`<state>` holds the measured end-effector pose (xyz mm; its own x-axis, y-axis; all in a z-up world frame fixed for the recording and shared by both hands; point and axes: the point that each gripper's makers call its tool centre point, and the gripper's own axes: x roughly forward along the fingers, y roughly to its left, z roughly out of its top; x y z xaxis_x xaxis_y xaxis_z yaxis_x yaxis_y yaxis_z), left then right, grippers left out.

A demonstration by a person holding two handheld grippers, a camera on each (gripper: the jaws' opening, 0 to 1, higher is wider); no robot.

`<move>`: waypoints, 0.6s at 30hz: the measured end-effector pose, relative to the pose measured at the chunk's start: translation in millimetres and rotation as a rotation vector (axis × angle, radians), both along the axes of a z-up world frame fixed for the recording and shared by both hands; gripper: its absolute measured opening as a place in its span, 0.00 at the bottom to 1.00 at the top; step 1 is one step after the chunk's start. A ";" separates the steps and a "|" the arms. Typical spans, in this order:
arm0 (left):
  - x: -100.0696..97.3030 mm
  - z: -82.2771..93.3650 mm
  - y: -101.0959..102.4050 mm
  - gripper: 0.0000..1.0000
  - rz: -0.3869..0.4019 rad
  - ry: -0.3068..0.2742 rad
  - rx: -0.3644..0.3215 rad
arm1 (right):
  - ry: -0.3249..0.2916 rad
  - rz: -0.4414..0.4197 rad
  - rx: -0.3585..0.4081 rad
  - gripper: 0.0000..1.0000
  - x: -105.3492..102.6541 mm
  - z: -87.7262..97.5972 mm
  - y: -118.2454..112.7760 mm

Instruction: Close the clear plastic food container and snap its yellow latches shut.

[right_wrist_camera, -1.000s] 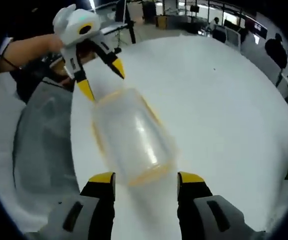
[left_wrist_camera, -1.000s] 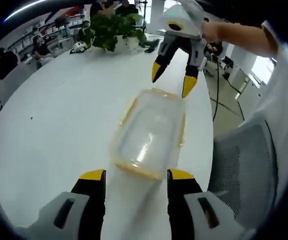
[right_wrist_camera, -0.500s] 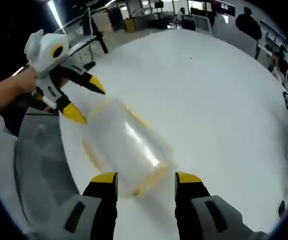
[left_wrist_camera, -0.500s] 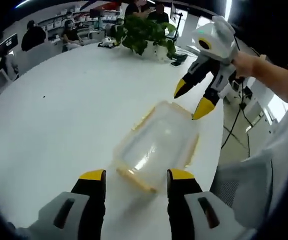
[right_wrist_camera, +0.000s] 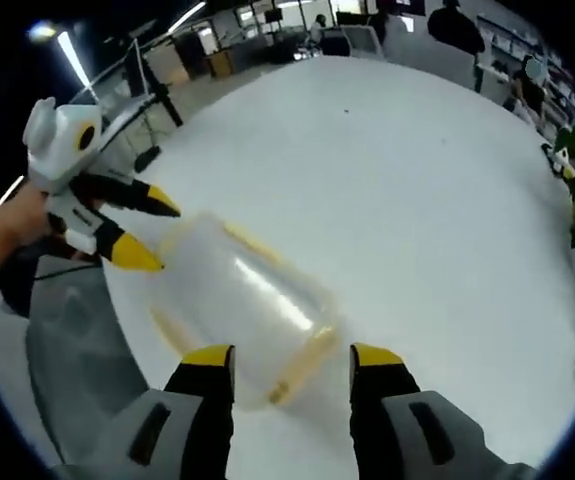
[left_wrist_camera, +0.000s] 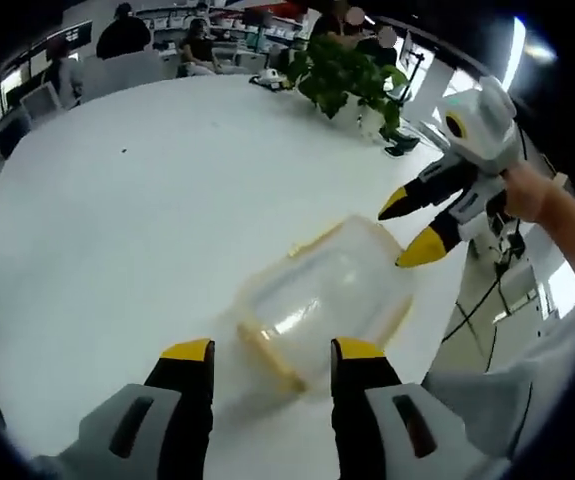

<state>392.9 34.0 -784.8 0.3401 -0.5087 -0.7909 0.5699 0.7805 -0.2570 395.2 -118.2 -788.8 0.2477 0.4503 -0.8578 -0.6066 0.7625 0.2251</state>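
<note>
A: Container position?
B: The clear food container [left_wrist_camera: 319, 300] lies on the white bench [left_wrist_camera: 117, 220], near the bench edge that faces the grey mesh chair [right_wrist_camera: 77, 350]. In the right gripper view the same container [right_wrist_camera: 242, 305] sits just ahead of that view's own jaws. The lid is on top; the yellow latches [left_wrist_camera: 267, 355] run along its sides. Whether any latch is snapped down I cannot tell, the plastic is blurred.

A: Left hand-held gripper?
B: Left hand-held gripper [left_wrist_camera: 264, 352] has jaws spread wide, yellow tips either side of the container's near end. Contact with the container cannot be judged. It holds nothing. In the right gripper view it [right_wrist_camera: 147, 232] comes in from the left, a hand [right_wrist_camera: 2, 235] behind it, the two tips apart at the container's far end, the lower tip at the rim.

A: Right hand-held gripper?
B: Right hand-held gripper [right_wrist_camera: 292, 355] is also wide, tips flanking the container's near end, nothing clamped. In the left gripper view it [left_wrist_camera: 407, 228] reaches in from the right, held by a hand [left_wrist_camera: 532, 195], its lower yellow tip touching or just beside the container's far corner; the upper tip is clear of it.

A: Surroundings?
B: A potted green plant [left_wrist_camera: 352, 75] stands at the far side of the bench. Seated people [left_wrist_camera: 127, 35] and office desks beyond it. A black cable [left_wrist_camera: 477, 300] hangs off the bench edge.
</note>
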 end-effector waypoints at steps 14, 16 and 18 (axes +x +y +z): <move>-4.7 -10.4 -2.3 0.44 0.141 0.102 -0.040 | 0.090 -0.161 0.071 0.44 -1.5 -8.5 0.3; -6.7 -11.2 -3.9 0.43 0.165 0.133 -0.069 | 0.086 -0.151 0.076 0.42 -2.0 -8.1 2.5; -6.0 -11.4 -3.7 0.43 0.167 0.129 -0.067 | 0.097 -0.161 0.085 0.41 -2.9 -8.1 3.5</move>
<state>386.9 30.3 -796.2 0.3221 -0.5071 -0.7994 0.3935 0.8398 -0.3741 392.3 -114.7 -796.9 0.2405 0.4833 -0.8418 -0.4506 0.8237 0.3442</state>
